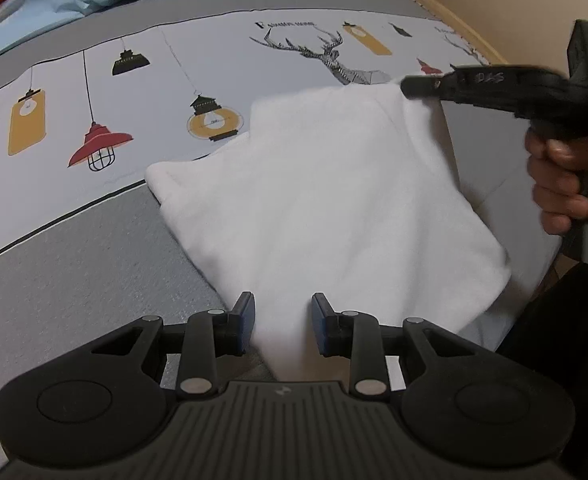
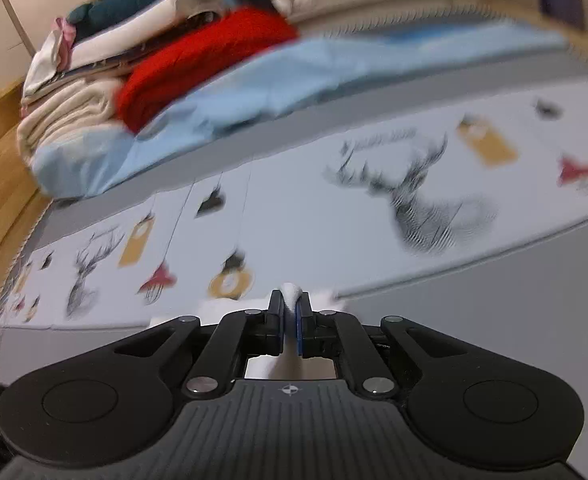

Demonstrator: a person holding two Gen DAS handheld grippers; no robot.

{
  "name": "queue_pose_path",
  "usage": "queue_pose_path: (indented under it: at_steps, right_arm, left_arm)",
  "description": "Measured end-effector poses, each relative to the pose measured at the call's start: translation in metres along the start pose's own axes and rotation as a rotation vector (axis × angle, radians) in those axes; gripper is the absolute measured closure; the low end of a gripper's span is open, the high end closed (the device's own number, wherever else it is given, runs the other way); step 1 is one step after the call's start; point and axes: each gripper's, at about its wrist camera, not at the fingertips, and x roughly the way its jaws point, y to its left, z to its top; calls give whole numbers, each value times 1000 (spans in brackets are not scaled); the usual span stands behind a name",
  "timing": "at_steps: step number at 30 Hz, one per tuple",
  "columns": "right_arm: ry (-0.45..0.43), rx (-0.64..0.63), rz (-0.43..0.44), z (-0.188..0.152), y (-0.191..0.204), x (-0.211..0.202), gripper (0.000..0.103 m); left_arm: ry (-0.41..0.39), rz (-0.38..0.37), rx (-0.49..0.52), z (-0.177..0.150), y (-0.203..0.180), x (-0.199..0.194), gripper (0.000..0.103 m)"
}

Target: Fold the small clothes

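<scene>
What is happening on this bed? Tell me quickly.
A person is folding a white garment on a printed bedsheet with two handheld grippers. The right gripper is shut on a far corner of the cloth; the left gripper has the near corner between its fingers. The fold is unfinished.

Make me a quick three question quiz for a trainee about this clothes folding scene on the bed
1. True or false: the right gripper has its fingers shut on the white garment.
2. Which colour is the knitted item in the pile at the far end of the bed? A green, B red, C black.
3. Name the animal printed on the bedsheet.

Key: 1 true; 2 B; 3 a deer.
</scene>
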Motion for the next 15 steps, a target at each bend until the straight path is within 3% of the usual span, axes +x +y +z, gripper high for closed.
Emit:
queue_pose_path:
  at_steps: [2,4,6,8,9,12,13,15]
  right_arm:
    - [54,4,-121,-4,-10,15,92]
    - [104,35,-180,-7,-22,21,90]
    - [50,25,-139,-5,-22,4,90]
    - [-5,-44,-43,-7,-14,-14,90]
    - [14,-83,22,-10,-10,-19,90]
    - [213,-205,191,-33,1,-11,90]
    - [286,-278,192,-45,5,-4,90]
    - [425,-445,98,-72,6,12,89]
  left_arm:
    - [2,3,4,1,-2,1,70]
    - [6,1,-2,2,-4,3,70]
    - [6,-8,0,3,-6,4,70]
    - [5,-29,10,2,-9,5,70]
    - [12,-45,17,2,-11,6,70]
    - [47,-100,46,-3,-17,14,70]
    - [73,-108,65,-7,-20,20,70]
    - [134,-66,107,-15,-24,37,70]
